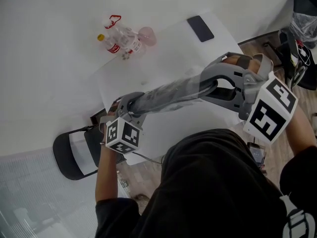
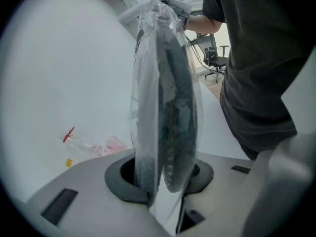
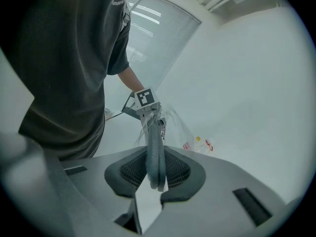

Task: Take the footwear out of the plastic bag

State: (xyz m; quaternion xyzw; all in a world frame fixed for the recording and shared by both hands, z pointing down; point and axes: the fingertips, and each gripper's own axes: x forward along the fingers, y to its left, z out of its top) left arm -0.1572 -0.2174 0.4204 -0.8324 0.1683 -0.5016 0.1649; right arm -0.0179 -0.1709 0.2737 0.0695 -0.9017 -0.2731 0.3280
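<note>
The plastic bag (image 2: 143,83) is clamped in the nearly closed left gripper (image 2: 159,184), and the footwear (image 3: 154,152) in the right gripper (image 3: 155,177). If film is also caught there, the bag may be torn.

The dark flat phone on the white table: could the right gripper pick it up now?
Probably not: the right gripper is shut on the clear plastic bag of dark footwear, which the left gripper grips too. Around the dark flat phone the table looks free.
</note>
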